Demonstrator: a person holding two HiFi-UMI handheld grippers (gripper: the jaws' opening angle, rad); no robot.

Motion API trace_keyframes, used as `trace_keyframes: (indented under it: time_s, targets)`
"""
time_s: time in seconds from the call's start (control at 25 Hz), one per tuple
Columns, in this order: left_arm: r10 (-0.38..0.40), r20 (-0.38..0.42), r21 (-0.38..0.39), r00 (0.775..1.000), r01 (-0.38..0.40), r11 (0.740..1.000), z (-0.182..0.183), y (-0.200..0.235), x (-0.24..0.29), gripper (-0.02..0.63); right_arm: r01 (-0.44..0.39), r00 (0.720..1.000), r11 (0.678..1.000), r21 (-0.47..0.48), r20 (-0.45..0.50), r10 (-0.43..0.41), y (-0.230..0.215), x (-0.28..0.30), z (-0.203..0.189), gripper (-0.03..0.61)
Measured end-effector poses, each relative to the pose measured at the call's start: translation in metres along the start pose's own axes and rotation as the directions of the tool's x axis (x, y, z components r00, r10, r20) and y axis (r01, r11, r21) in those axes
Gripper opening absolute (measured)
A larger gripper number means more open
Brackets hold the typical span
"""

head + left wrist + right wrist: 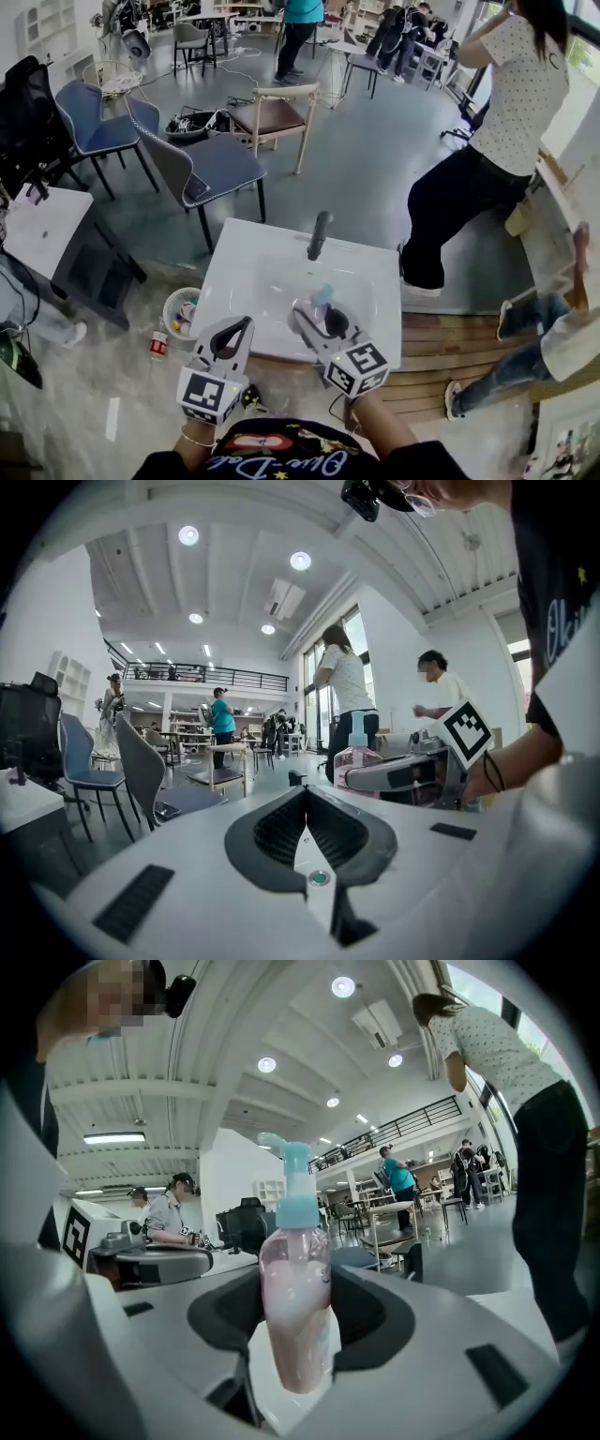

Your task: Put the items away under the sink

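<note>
Fingers (pixel 370 1314) of my right gripper (pixel 317 323): pinching a pink pump bottle (pixel 295 1307) by its body, upright, above the white sink (pixel 246 258) basin. My left gripper (pixel 236 330): fingers pressed together, nothing between them, at the sink's near-left corner.
</note>
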State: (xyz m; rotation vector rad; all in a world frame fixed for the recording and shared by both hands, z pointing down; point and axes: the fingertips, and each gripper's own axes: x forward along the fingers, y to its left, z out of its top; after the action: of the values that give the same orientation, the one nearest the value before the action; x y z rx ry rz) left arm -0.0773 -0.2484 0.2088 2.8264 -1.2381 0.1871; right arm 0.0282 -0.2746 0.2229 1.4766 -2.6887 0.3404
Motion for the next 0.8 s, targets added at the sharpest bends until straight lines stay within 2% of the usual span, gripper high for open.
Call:
trace_keyframes:
  time_s: [0.24, 0.8]
  targets:
    - [0.017, 0.006, 0.029, 1.000, -0.017, 0.999, 0.009, -0.011, -0.003, 0.009, -0.007, 1.000, 1.000, -0.004, 0.016, 0.007, 0.000, -0.016, 0.001, 0.212]
    - [-0.007, -0.002, 0.057, 1.000, 0.007, 0.998, 0.016, -0.072, -0.007, 0.009, 0.001, 0.999, 1.000, -0.007, 0.047, -0.001, -0.002, -0.075, 0.007, 0.212]
